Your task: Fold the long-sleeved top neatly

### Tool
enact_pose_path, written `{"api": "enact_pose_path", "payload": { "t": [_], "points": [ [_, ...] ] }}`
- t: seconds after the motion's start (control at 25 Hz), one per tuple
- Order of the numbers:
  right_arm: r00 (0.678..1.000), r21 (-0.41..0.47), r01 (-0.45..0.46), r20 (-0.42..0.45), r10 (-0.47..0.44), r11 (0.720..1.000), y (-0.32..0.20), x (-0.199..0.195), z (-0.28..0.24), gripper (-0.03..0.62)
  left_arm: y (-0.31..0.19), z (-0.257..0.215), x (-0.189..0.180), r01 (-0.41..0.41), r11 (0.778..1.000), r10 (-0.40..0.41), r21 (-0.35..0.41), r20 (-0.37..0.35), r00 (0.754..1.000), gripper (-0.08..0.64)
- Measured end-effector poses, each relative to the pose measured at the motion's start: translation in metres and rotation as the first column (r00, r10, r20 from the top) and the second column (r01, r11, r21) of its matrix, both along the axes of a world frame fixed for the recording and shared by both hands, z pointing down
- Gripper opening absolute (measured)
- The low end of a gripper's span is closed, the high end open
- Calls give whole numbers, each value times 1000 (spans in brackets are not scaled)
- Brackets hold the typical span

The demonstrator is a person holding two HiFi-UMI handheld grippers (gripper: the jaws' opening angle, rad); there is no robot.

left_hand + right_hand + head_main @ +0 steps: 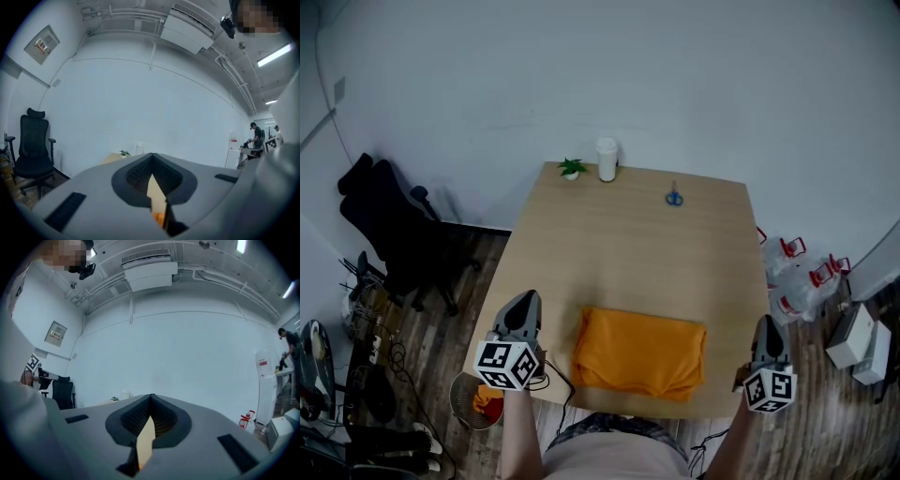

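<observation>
Orange long-sleeved top (640,352) is seen folded into a compact rectangle at the near edge of the wooden table (628,234). Left gripper (523,302) is held at the table's left edge and right gripper (766,326) at its right edge, both clear of the top. Both pairs of jaws are closed together, with nothing gripped. Scissors (674,197), a small plant (572,169) and a white cylinder (607,159) are noted along the far edge
</observation>
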State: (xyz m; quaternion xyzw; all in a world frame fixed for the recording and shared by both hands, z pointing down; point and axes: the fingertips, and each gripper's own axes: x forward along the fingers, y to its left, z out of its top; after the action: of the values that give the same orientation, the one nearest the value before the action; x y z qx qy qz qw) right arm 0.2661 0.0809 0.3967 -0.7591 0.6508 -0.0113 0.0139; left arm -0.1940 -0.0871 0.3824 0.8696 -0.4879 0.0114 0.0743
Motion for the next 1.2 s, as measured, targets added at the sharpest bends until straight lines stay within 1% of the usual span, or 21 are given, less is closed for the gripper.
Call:
{"api": "enact_pose_path", "payload": {
  "t": [0.12, 0.8, 1.2],
  "points": [
    [1000, -9, -5, -2, 5, 1000, 0, 0, 2, 8, 1, 0, 0, 4, 1000, -4, 4, 25, 1000, 2],
    [1000, -29, 10, -7, -10, 1000, -1, -15, 4, 8, 3, -1, 4, -5, 1000, 5, 0, 23, 1000, 2],
    [1000, -36, 18, -8, -19, 999, -4, -18, 5, 8, 1, -2, 13, -20, 1000, 20, 1, 31, 999, 2]
  ]
}}
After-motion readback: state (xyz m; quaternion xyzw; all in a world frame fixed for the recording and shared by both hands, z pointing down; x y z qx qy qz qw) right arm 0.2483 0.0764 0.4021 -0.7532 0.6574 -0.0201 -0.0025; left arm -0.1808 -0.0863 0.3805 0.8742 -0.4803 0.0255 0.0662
